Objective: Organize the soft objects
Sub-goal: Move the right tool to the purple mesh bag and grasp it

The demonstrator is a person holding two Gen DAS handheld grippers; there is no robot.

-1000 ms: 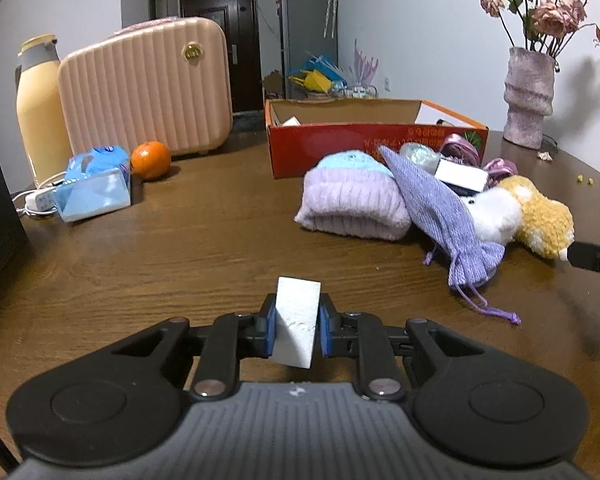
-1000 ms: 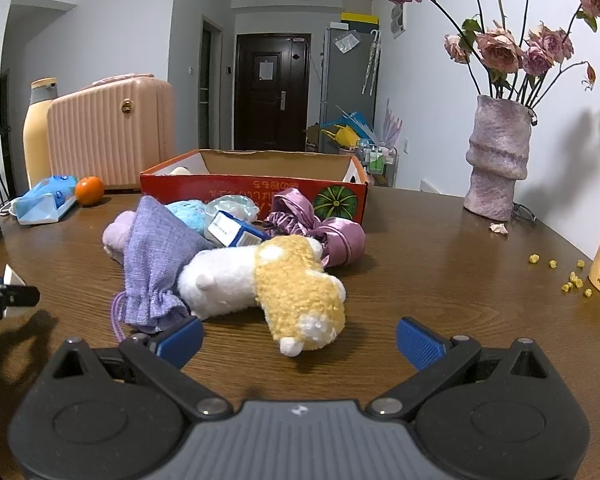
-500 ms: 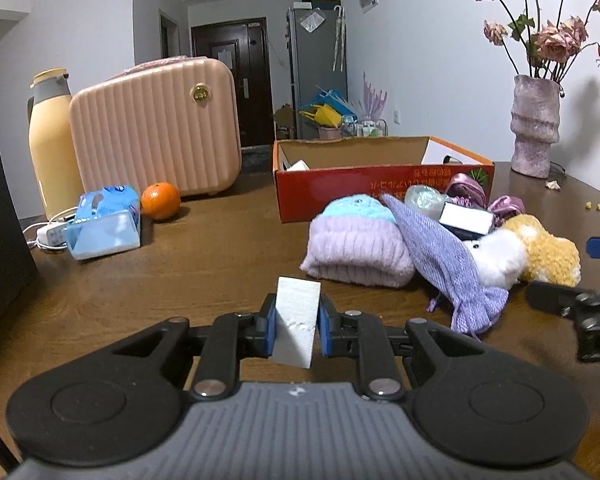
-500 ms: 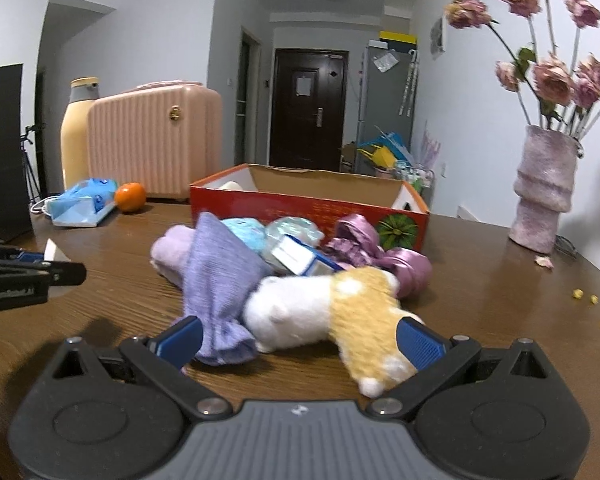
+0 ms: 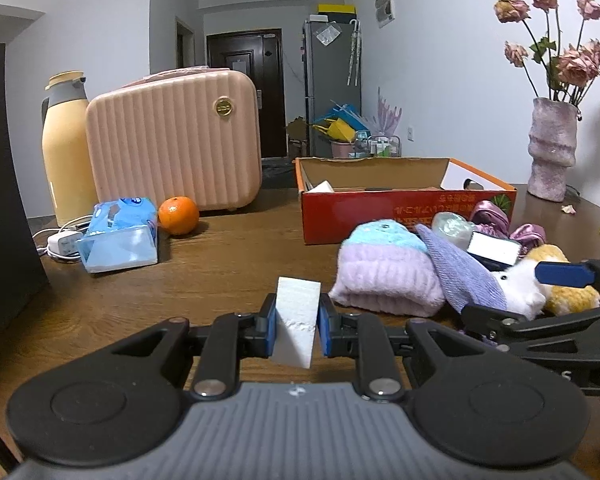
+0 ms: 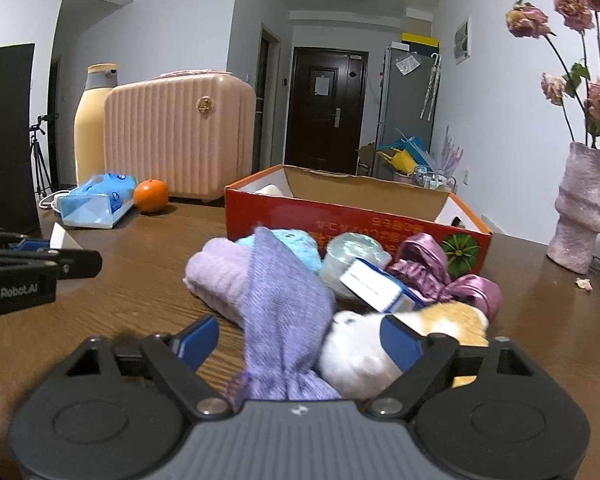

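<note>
My left gripper (image 5: 297,320) is shut on a white foam block (image 5: 296,312) just above the wooden table. A pile of soft things lies before the red cardboard box (image 5: 380,216): a lilac and teal knitted hat (image 5: 384,276), a purple drawstring pouch (image 6: 280,300), a white and yellow plush toy (image 6: 364,352) and a pink satin scrunchie (image 6: 440,276). My right gripper (image 6: 300,340) has its jaws closing around the pouch's tied end and the toy's white end. Its left pad stands apart from the pouch. The left gripper (image 6: 40,256) shows at the far left there.
A small white and blue carton (image 6: 376,286) and a clear bag (image 6: 352,252) lie in the pile. Behind stand a pink suitcase (image 5: 172,144), a yellow flask (image 5: 66,148), an orange (image 5: 179,215), a tissue pack (image 5: 118,236) and a vase (image 5: 552,148) of roses.
My right gripper moved forward up to the pile, so the pouch and toy now lie between its jaws, which have narrowed. The left gripper kept its hold and tilted up slightly.
</note>
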